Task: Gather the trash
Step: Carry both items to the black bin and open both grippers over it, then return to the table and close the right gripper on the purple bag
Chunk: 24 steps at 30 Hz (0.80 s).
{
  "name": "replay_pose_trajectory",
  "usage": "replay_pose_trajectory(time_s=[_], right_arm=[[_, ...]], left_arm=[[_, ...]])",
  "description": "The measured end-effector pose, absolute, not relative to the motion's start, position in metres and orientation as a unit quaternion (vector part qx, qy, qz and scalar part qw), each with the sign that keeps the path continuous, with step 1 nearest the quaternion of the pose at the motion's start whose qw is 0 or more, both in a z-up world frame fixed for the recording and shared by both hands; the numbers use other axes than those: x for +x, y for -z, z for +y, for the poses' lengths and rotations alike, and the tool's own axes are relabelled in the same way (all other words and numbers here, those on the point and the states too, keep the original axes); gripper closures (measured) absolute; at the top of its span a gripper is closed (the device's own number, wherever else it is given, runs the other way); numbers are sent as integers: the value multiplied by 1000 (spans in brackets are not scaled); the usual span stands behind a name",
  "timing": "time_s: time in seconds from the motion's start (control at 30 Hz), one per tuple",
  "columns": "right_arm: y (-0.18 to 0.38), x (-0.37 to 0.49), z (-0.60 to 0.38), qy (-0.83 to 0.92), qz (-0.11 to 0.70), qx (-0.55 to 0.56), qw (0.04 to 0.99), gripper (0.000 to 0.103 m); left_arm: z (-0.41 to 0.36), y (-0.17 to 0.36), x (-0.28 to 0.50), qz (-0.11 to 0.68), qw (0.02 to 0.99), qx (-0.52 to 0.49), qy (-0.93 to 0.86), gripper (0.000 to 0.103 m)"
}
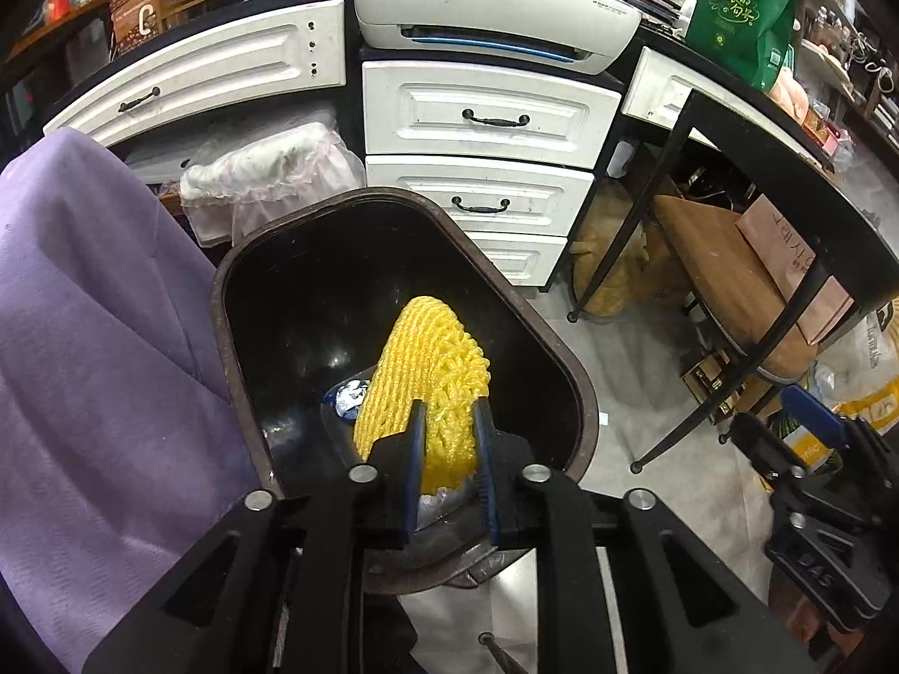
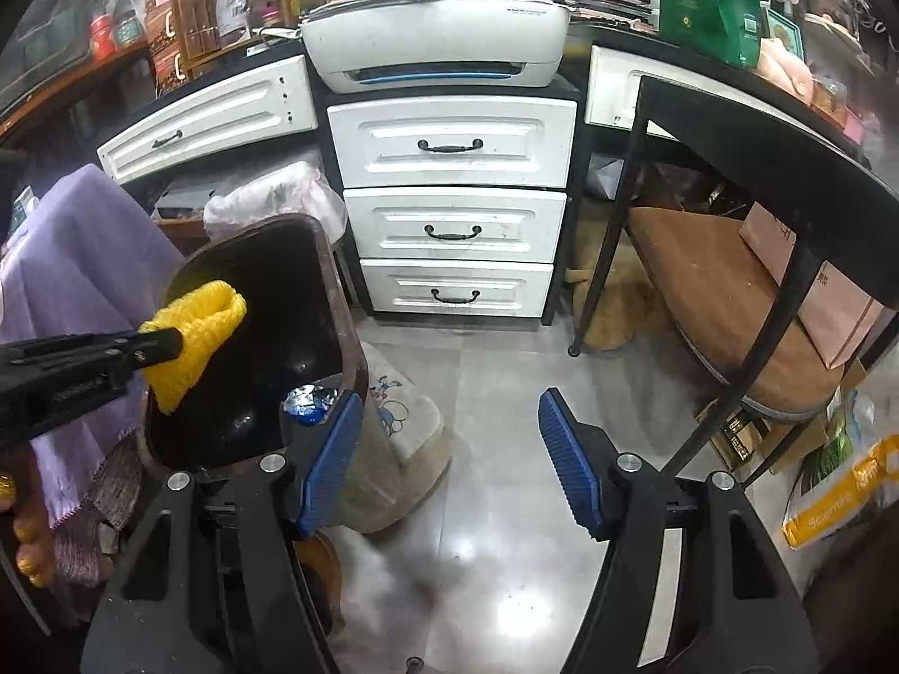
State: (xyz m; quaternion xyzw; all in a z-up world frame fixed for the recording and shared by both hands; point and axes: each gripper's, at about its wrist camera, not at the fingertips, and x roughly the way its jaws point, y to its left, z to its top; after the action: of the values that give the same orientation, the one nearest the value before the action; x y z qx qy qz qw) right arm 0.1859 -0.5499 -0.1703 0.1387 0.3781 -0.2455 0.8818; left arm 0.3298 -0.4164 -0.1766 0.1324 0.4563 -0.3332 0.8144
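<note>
My left gripper (image 1: 449, 421) is shut on a yellow foam net (image 1: 427, 370) and holds it over the open mouth of a brown trash bin (image 1: 567, 359) with a black inside. A blue and white wrapper (image 1: 351, 393) lies in the bin. In the right wrist view the left gripper (image 2: 168, 342) holds the yellow foam net (image 2: 196, 331) above the bin (image 2: 354, 354), and the wrapper (image 2: 309, 396) shows inside. My right gripper (image 2: 449, 449) is open and empty, over the grey floor to the right of the bin; it also shows in the left wrist view (image 1: 786, 421).
A purple cloth (image 1: 101, 337) hangs left of the bin. White drawers (image 2: 449, 224) with a printer (image 2: 438, 39) on top stand behind. A black table (image 2: 758, 157) with a brown stool (image 2: 725, 303) under it stands right. Bags (image 2: 843, 488) lie on the floor.
</note>
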Motion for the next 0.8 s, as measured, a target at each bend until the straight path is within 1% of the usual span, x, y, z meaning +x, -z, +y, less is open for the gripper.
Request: replay_pose_trajectory(time_s=[0.03,0.07,0.1,0.13,0.17,0.2,0.3,0.5,0.53,0.63,0.7,0.8], right_arm=[[168,185,-549,245,375,139,883,37],[166,185,-547,245,372,138,885,37],[165,185,-546,244,370,136,886,37],[162,185,-544,243,367,133,888,37],[161,185,-542,242,365,131,889,37],[160,185,-540,242,362,129,891,37],[156,185,-539,242,359,129,892,37],[150,185,-535,244,351,127,895,37],[148,186,-533,241,350,125,897,37],[142,189,-524,228,349,113,902,37],[136,190,-516,219,344,104,907,36],[127,192,-504,206,339,97,913,30]], left_arm=[[-417,177,330,456,815,134,331,68],[-417,177,329,454,817,137,328,60],[-416,176,329,451,820,137,326,48],[-415,173,329,446,822,135,326,39],[-413,170,327,441,826,133,325,35],[-411,167,326,436,829,133,325,27],[-406,156,318,423,833,130,332,22],[-383,128,287,390,845,143,336,17],[-379,124,281,385,846,142,340,15],[-365,108,264,369,850,144,346,12],[-355,97,253,359,853,144,351,11],[-338,78,239,338,861,147,350,9]])
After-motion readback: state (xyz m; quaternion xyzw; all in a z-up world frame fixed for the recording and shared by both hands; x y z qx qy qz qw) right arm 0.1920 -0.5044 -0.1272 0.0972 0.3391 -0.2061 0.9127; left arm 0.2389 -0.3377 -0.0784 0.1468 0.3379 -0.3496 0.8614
